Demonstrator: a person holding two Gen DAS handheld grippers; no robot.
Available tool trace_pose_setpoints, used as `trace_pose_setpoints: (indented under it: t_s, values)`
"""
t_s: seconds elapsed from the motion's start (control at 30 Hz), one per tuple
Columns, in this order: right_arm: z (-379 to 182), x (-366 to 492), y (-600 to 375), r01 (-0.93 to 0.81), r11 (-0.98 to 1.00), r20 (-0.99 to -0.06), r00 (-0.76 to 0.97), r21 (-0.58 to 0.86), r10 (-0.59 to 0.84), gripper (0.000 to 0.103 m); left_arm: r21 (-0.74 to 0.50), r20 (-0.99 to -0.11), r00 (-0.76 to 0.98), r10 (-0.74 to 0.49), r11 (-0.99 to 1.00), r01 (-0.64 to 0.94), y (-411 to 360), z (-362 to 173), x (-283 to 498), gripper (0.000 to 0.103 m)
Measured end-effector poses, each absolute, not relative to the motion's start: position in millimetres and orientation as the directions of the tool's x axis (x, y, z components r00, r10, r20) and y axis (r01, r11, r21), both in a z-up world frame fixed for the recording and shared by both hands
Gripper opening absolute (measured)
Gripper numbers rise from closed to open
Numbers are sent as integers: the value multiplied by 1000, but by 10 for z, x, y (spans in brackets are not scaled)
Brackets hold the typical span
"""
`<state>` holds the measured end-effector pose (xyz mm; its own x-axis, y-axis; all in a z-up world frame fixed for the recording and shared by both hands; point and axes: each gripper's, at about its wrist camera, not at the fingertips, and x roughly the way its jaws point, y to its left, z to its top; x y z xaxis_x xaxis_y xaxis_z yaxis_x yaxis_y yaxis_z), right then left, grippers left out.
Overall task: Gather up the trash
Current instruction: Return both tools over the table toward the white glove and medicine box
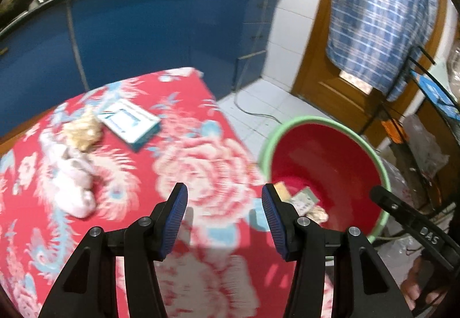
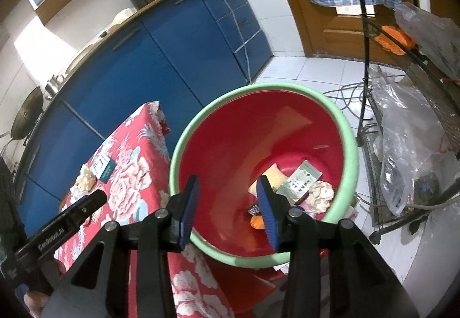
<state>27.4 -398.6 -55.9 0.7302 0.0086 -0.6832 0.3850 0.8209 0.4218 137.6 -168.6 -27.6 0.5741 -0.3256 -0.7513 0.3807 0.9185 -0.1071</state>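
A red bin with a green rim [image 2: 349, 145] [image 1: 266, 145] stands beside the table and holds a green-white carton [image 2: 302, 178], a crumpled paper ball [image 2: 320, 194], a yellow piece [image 2: 271, 177] and an orange scrap [image 2: 257, 221]. My right gripper [image 2: 227, 203] hangs open above the bin with nothing between its pads. My left gripper [image 1: 224, 211] is open and empty over the red floral tablecloth [image 1: 207, 168]. On the cloth lie a white-teal box [image 1: 129, 121], a beige crumpled wad [image 1: 83, 129] and a pale pink crumpled wad [image 1: 74, 180], to the upper left of the left gripper.
Blue kitchen cabinets [image 1: 129, 30] run behind the table. A wooden door [image 1: 330, 82] with a blue checked cloth [image 1: 382, 10] stands at the back right. A metal rack [image 2: 402, 116] with plastic bags [image 2: 408, 139] stands right of the bin. A cable [image 1: 253, 111] lies on the white floor tiles.
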Motion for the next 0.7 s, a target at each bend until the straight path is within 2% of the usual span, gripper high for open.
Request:
trace_pose_setpoints:
  t_s: [0.43, 0.57, 0.7]
  values:
    - [-457, 468, -3652, 319, 867, -688, 724, 383, 37, 48, -76, -732, 665, -148, 988, 137, -825, -272, 1727, 56]
    - [-433, 525, -3569, 301, 879, -689, 723, 371, 43, 50, -89, -749, 651, -122, 992, 84, -647, -368, 1851, 61]
    - [-402, 598, -3461, 278, 891, -693, 719, 358, 54, 50, -90, -774, 623, -111, 994, 66, -566, -490, 1950, 62]
